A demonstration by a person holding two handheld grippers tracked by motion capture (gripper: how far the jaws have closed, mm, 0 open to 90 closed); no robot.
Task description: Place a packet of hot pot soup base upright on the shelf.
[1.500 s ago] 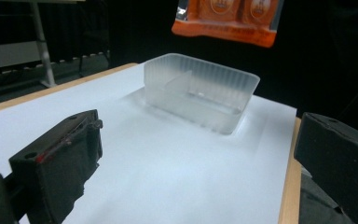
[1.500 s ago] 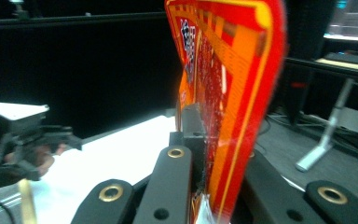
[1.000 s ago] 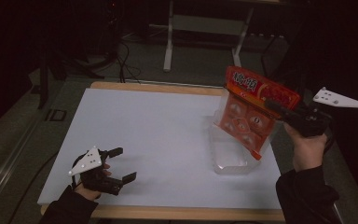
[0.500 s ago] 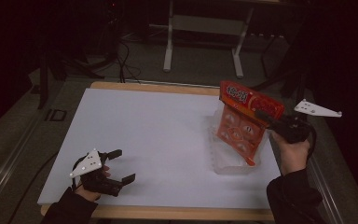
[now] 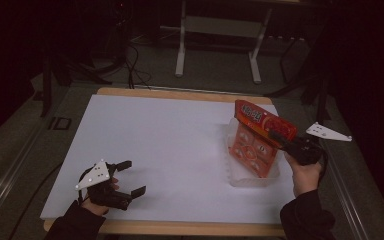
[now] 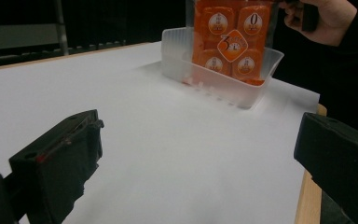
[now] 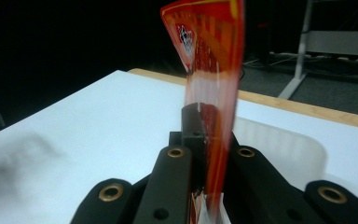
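We see the left gripper nearest, at the front left of the white table, jaws standing wide apart with nothing between them. In the left gripper view its two black jaws frame bare tabletop, well apart from everything else.

Farther off, at the right side of the table, sits a clear plastic tub. Inside it stands an orange snack bag, its lower end down in the tub, its upper part rising well above the rim and tilted toward the right hand. In the left gripper view the bag shows round orange labels through a clear front, bottom edge inside the tub. We can't tell if the bottom rests on the tub floor.

The right gripper is clamped tight on the bag's top right edge, held over the tub's right side. In the right gripper view the jaws pinch the thin red-orange film, which rises straight up between them.
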